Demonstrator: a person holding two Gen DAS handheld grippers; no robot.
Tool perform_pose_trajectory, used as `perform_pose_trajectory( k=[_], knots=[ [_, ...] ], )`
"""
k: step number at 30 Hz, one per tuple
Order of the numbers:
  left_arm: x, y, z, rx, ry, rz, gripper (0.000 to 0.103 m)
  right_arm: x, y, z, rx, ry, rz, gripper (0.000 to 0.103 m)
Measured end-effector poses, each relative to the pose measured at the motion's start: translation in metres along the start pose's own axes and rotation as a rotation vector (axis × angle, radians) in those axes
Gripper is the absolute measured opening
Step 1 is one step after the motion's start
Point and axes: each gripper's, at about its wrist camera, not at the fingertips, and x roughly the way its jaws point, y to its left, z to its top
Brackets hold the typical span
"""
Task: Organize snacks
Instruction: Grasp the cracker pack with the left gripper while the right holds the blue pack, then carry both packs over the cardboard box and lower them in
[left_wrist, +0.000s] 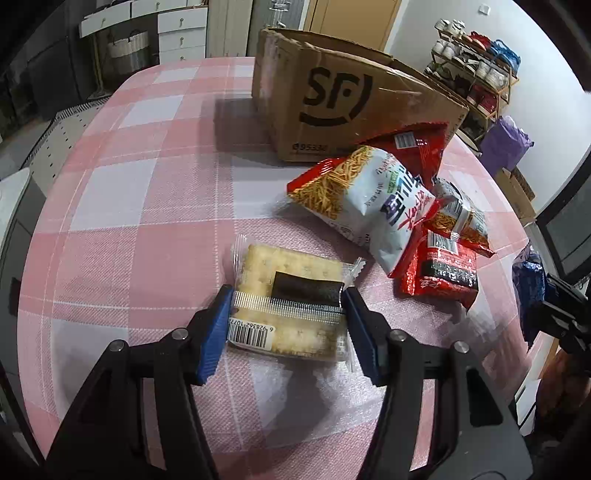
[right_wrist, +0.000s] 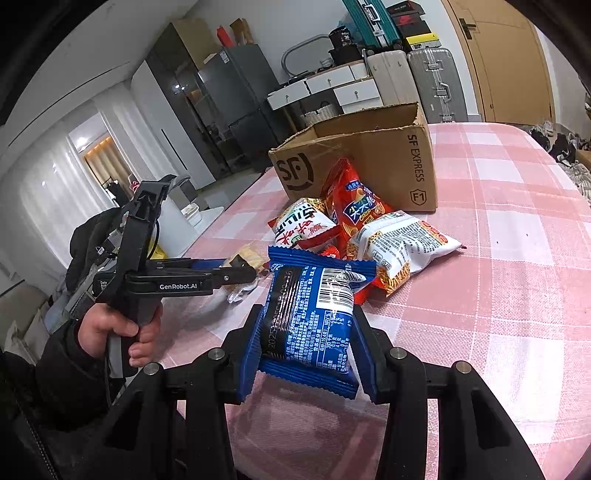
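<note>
Two snacks in hand, none seen boxed | left gripper (left_wrist: 286, 321) clamped on clear-wrapped cracker pack (left_wrist: 288, 295) just over the checked tablecloth (left_wrist: 110, 229) | right gripper (right_wrist: 308, 354) pinching blue snack packet (right_wrist: 314, 314) aloft | remaining: several bags (left_wrist: 369, 206) heaped beside the SF cardboard box (left_wrist: 332, 99), whose inside is hidden.

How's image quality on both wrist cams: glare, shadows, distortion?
Left wrist: strong fisheye bend with dark corners, a soft shadow beside the cardboard box, and the cracker pack sharp between the left gripper pads. Right wrist: same bend, a blown-out window at left, and glare on the barcode of the blue packet in the right gripper.
</note>
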Motion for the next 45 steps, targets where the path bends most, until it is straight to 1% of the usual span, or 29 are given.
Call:
perform_pose_trajectory(
  k=[2, 7, 9, 13, 18, 25, 27, 29, 36, 45],
  knots=[
    [-0.003, 0.006, 0.0, -0.024, -0.004, -0.017, 0.057, 0.001, 0.001, 0.001, -0.002, 0.001, -0.001, 0.045],
    [-0.014, 0.023, 0.0, -0.1, -0.023, -0.091, 0.057, 0.0, 0.002, 0.003, 0.001, -0.001, 0.011, 0.045],
    [-0.021, 0.026, 0.0, -0.111, -0.037, -0.102, 0.057, -0.001, 0.0, 0.005, 0.019, -0.01, 0.04, 0.045],
    [-0.035, 0.025, 0.003, -0.116, -0.064, -0.126, 0.057, -0.003, -0.002, 0.01, 0.035, -0.025, 0.047, 0.045],
    [-0.056, 0.017, 0.011, -0.103, -0.108, -0.132, 0.057, -0.006, 0.0, 0.02, 0.028, -0.04, 0.043, 0.045],
    [-0.085, -0.002, 0.034, -0.033, -0.179, -0.102, 0.057, -0.01, 0.004, 0.038, 0.013, -0.068, 0.046, 0.045],
    [-0.094, -0.006, 0.042, -0.031, -0.202, -0.094, 0.057, -0.012, 0.003, 0.045, 0.018, -0.075, 0.062, 0.045],
    [-0.102, -0.011, 0.049, -0.024, -0.222, -0.092, 0.057, -0.015, 0.002, 0.054, 0.03, -0.092, 0.083, 0.045],
    [-0.126, -0.033, 0.081, 0.025, -0.276, -0.095, 0.057, -0.027, 0.004, 0.088, 0.014, -0.145, 0.1, 0.045],
    [-0.148, -0.06, 0.125, 0.088, -0.316, -0.1, 0.057, -0.033, 0.012, 0.13, -0.049, -0.173, 0.08, 0.045]
  ],
)
